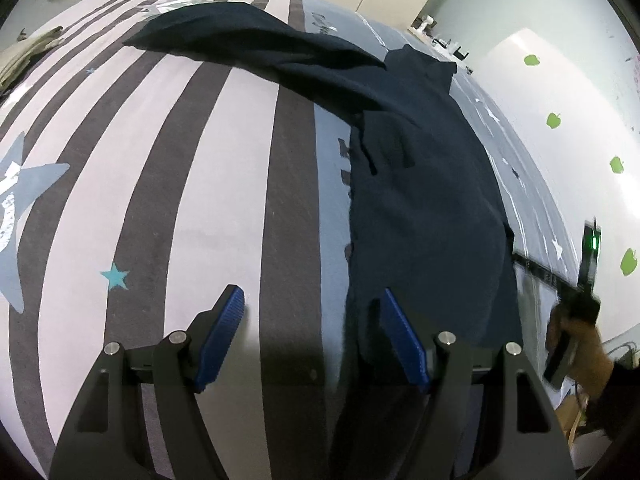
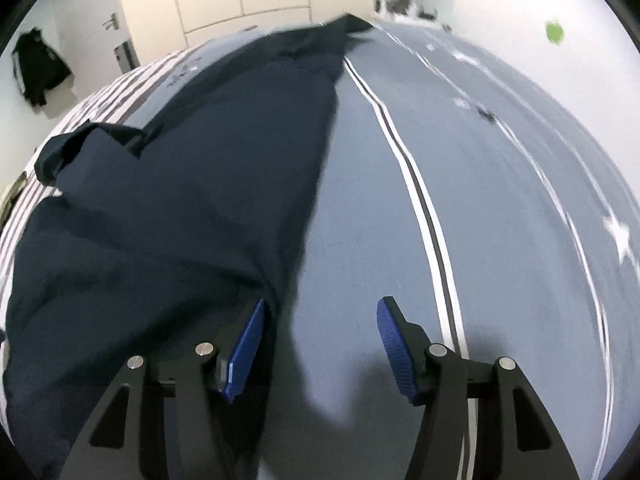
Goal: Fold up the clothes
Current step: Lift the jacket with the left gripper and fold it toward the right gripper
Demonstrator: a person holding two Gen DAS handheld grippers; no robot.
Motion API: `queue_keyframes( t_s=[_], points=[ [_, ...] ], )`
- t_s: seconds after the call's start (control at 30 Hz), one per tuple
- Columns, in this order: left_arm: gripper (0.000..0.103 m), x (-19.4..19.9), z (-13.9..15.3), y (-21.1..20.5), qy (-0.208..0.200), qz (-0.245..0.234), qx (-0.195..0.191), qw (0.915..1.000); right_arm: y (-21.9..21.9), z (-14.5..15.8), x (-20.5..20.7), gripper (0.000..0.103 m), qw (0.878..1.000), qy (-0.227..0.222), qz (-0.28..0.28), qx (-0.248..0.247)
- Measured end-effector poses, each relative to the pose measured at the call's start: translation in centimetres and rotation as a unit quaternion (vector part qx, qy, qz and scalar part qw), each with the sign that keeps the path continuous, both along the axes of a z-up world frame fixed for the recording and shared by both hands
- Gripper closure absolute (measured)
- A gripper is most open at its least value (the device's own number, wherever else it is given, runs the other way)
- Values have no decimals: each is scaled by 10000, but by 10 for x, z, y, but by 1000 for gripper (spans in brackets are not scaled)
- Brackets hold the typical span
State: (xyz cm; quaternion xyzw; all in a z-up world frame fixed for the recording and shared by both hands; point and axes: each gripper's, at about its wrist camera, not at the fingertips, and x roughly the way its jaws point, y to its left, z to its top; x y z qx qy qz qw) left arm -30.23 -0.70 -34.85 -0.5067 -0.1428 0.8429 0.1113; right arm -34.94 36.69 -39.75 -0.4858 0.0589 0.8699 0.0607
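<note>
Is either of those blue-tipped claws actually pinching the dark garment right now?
No: the left gripper and right gripper both stand wide open, merely beside the navy garment on the bed.

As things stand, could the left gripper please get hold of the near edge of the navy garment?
Probably yes. The left gripper is open and the navy garment lies flat on the striped bedspread, its near edge right at the gripper's right finger. Nothing lies in between.
</note>
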Motion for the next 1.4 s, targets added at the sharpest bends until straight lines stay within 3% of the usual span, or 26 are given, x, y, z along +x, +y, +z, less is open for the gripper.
queue_keyframes(
  t_s=[0.1,0.27,0.47,0.57,0.73,0.87,0.93,1.03,1.07,1.13,1.17,1.23,1.4],
  points=[
    [34,-9,4,-2,123,-80,-26,9999,4,-4,24,49,9998,-125,-174,47],
    [34,-42,11,-5,266,-142,34,9995,-1,24,43,49,9993,177,-326,-48],
    [34,-110,18,-2,539,-76,43,9985,-28,49,21,49,9985,474,-126,-261],
    [34,-149,9,-4,461,120,-69,9988,-35,38,-3,49,9963,556,-71,-650],
    [34,-211,-15,-18,47,652,-250,9976,-30,-7,-35,50,9968,204,-109,-759],
    [34,-244,-20,-35,40,962,-421,9945,-14,-10,-36,51,9956,250,-30,-907],
    [34,-258,-23,-42,85,1006,-526,9935,-8,-9,-38,51,9962,263,-10,-825],
    [34,-273,-28,-39,309,708,-830,9936,-5,-8,-42,51,9965,311,-129,-764],
    [36,-276,-30,-35,476,551,-908,9932,-5,-7,-45,51,9964,334,-177,-760],
    [57,-277,-29,-31,645,303,-955,9929,-4,-4,-49,51,9961,379,-272,-751],
    [62,-277,-27,-28,699,182,-965,9927,-4,-3,-51,51,9959,402,-320,-747],
    [85,-276,-25,-22,808,-59,-985,9918,-4,-1,-55,51,9954,447,-415,-738],
    [89,-278,4,-17,1163,-323,-971,9879,-7,-14,-66,51,9953,312,-622,-670]
  ],
)
